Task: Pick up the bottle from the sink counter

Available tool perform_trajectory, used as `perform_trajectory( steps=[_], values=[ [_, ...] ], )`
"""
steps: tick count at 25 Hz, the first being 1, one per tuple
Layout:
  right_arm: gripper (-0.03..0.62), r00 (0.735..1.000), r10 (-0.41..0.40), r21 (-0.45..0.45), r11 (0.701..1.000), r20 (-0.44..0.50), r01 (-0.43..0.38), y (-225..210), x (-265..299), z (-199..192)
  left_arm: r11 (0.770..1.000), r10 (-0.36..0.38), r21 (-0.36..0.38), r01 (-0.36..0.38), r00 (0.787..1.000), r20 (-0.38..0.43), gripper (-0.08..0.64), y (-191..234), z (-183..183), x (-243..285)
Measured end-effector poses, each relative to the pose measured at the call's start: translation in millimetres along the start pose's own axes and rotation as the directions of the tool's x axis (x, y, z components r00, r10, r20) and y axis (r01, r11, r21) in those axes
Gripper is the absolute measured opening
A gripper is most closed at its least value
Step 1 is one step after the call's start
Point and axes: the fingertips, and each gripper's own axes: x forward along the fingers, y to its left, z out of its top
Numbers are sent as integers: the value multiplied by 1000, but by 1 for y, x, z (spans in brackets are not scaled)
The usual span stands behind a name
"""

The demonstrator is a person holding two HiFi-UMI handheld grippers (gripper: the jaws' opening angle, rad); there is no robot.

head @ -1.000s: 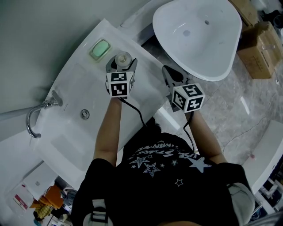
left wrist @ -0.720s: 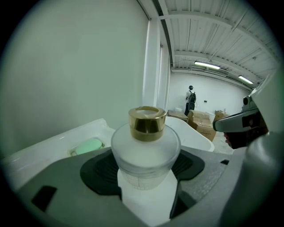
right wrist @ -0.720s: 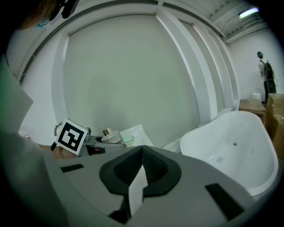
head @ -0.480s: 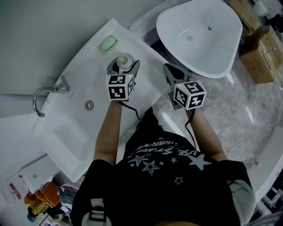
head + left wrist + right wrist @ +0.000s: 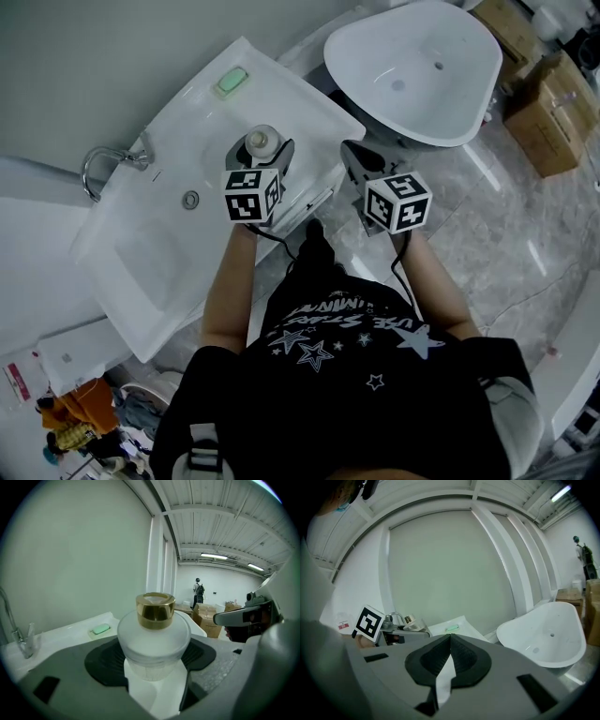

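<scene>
A frosted white bottle (image 5: 153, 641) with a gold cap (image 5: 155, 610) stands upright between the dark pads of my left gripper (image 5: 152, 660), which is shut on it. In the head view the bottle (image 5: 262, 143) is held above the right end of the white sink counter (image 5: 187, 112), clamped in the left gripper (image 5: 261, 155). My right gripper (image 5: 356, 161) hangs to the right of the counter over the floor, its jaws pressed together on nothing. In the right gripper view the right gripper (image 5: 449, 641) is shut, and the left gripper with the bottle (image 5: 409, 619) shows at the left.
A green soap bar (image 5: 231, 81) lies in a dish at the counter's far end. The chrome tap (image 5: 105, 159) and basin drain (image 5: 191, 199) are to the left. A white freestanding tub (image 5: 412, 66) stands at the right, with cardboard boxes (image 5: 544, 103) beyond it.
The view has shifted, and both grippers have drawn back a little from the wall. The left gripper has kept its hold on the bottle, which now sits nearer the counter's front edge.
</scene>
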Motion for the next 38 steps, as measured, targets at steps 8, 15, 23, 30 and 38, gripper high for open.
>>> perform_trajectory(
  steps=[8, 15, 23, 30, 38],
  values=[
    [6, 999, 46, 25, 999, -12, -46, 30, -44, -26, 999, 28, -32, -29, 999, -30, 342, -41, -36, -67],
    [6, 998, 68, 34, 997, -12, -67, 37, -52, -31, 999, 46, -25, -47, 998, -49, 342, -44, -47, -77],
    [6, 999, 48, 19, 999, -5, -48, 48, -61, -33, 999, 19, -26, -19, 1000, -7, 342, -51, -40, -96],
    [6, 1000, 27, 2, 1000, 7, -27, 88, -79, -41, 999, -12, -34, 12, 1000, 2, 342, -52, -56, -141],
    [6, 1000, -18, 1, 1000, 18, 18, 127, -122, -58, 999, -45, -24, 45, 999, -5, 342, -63, -80, -196]
  ],
)
